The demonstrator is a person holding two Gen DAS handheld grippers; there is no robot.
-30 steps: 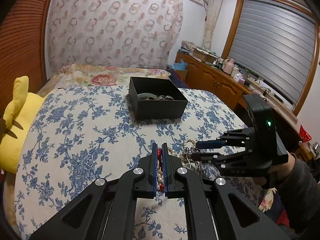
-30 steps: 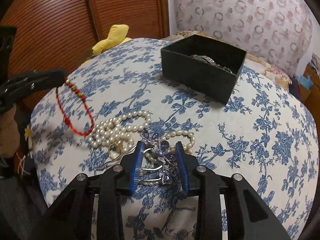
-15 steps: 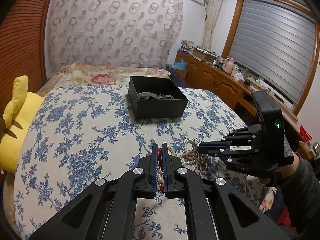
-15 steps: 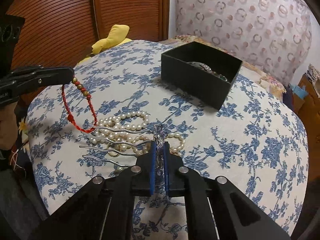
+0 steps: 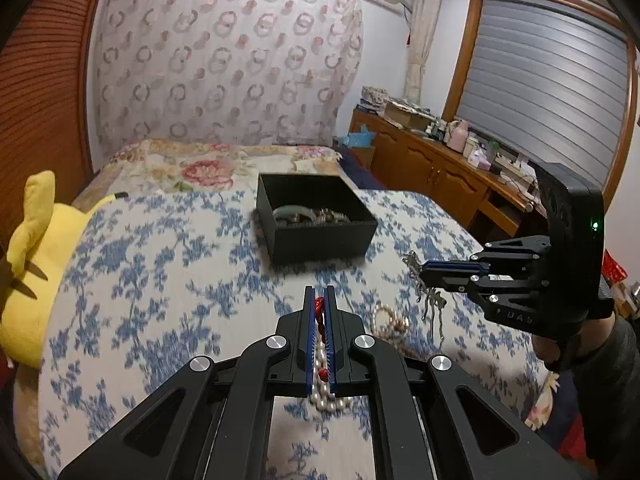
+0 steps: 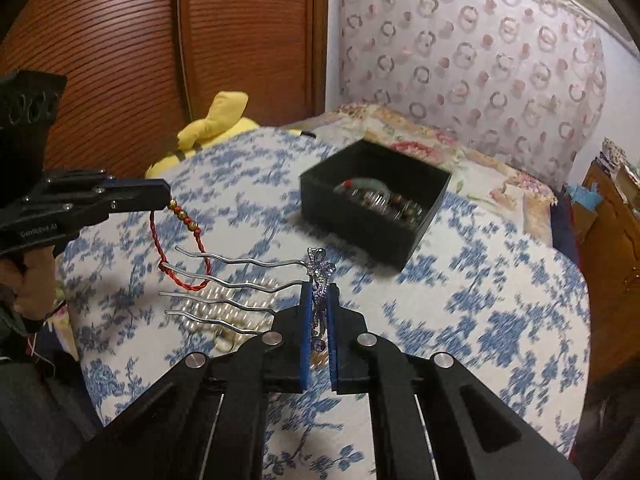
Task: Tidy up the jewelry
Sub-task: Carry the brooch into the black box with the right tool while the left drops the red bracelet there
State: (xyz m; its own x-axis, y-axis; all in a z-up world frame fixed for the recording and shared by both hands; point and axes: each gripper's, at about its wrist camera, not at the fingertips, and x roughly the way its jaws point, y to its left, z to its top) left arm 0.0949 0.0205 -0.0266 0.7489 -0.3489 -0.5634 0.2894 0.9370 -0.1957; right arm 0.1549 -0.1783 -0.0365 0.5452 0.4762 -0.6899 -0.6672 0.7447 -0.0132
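My left gripper is shut on a red cord bracelet with gold beads, which hangs from it in the right wrist view. My right gripper is shut on a silver hair comb with a purple jewelled flower, its wavy prongs pointing left; it also shows in the left wrist view. Both are held above the bed. A black open box with jewelry inside sits farther back on the bed. A pearl necklace lies on the bed below the comb.
The bed has a blue floral cover. A yellow plush toy lies at its left edge. A wooden cabinet with clutter stands to the right under the window. A wooden wardrobe stands behind the plush.
My right gripper closed on the hair comb and lifted it off the bed. Both grippers have risen and moved toward the black box with their items.
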